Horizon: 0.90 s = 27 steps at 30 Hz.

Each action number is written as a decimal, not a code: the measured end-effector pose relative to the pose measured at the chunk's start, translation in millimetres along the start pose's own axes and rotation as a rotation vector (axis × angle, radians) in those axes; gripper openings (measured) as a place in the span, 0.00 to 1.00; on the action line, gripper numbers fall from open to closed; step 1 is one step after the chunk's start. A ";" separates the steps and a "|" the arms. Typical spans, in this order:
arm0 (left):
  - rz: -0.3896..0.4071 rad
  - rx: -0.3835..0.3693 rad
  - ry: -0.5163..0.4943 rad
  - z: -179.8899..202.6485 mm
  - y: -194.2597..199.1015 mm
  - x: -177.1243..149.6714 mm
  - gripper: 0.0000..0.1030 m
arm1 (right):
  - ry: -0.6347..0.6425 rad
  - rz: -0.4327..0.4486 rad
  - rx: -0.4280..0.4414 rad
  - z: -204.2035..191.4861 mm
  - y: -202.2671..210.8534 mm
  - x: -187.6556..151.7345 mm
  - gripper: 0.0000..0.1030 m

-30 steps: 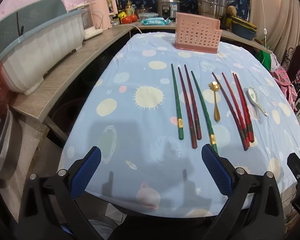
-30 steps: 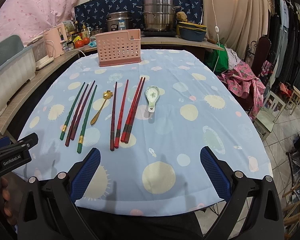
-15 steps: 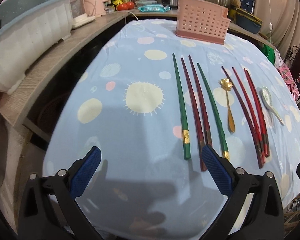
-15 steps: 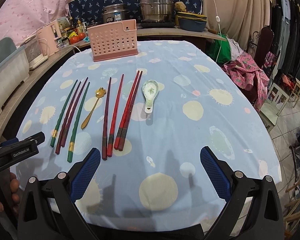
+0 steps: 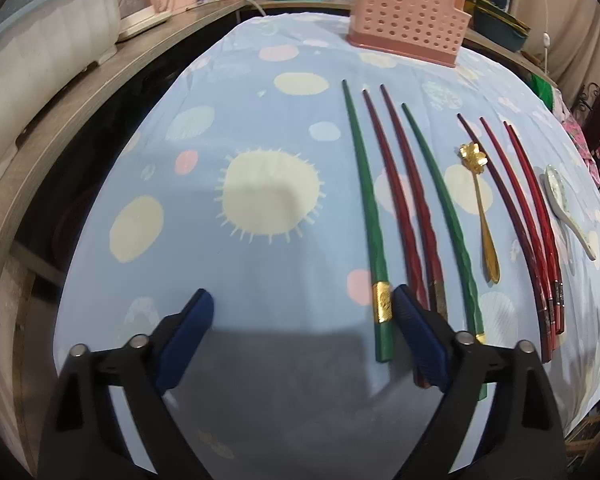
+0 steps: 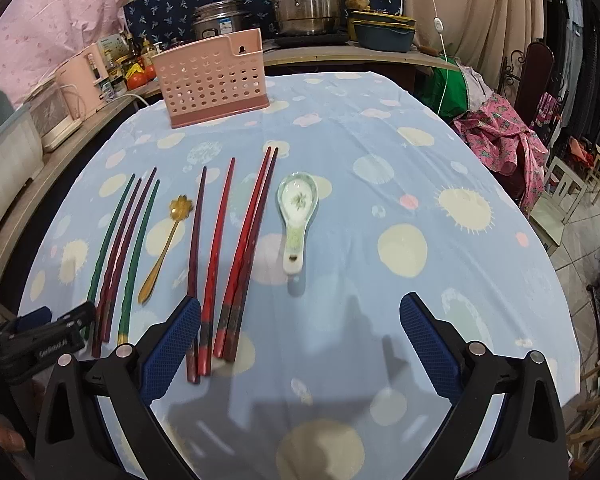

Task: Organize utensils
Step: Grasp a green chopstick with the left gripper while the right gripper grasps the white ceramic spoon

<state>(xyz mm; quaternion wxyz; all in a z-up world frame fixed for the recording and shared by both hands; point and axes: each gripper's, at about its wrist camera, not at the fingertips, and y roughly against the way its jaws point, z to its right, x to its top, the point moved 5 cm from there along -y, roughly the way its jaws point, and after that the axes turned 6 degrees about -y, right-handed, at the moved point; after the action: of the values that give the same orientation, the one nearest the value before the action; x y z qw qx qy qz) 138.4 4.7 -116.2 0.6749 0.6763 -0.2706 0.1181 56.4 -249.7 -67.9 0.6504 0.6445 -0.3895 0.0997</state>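
Left gripper (image 5: 300,332), jaws just narrowing yet empty, nears your green gold-banded chopstick (image 5: 366,208); straddle, then close.

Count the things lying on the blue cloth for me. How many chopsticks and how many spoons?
Green chopsticks: 2
Dark red chopsticks: 2
Red chopsticks: 4
Gold spoon: 1
White spoon: 1
Total: 10

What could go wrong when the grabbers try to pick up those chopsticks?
The green chopstick lies tight beside the dark red chopsticks, so the left gripper might pinch two sticks or knock them crooked. The round sticks could roll on the tablecloth. The pink holder stands far across the table.
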 end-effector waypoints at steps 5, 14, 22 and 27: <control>0.010 -0.047 -0.014 4.8 1.9 7.4 0.50 | -0.020 0.001 0.015 1.3 -18.0 18.6 0.79; -0.001 -0.168 0.007 15.6 3.3 9.7 0.11 | -0.092 -0.048 0.091 2.5 -53.8 39.0 0.37; -0.006 -0.204 0.039 14.7 1.3 9.1 0.07 | -0.133 -0.097 0.113 8.9 -74.4 33.4 0.17; -0.001 -0.200 0.037 15.5 1.6 8.2 0.07 | -0.136 -0.096 0.120 8.3 -78.8 27.2 0.15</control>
<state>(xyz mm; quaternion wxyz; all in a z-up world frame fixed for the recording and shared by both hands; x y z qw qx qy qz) 141.1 -12.1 -111.5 0.7438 0.6036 -0.2681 0.1026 121.5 -279.2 -111.7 0.5865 0.7057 -0.3946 0.0474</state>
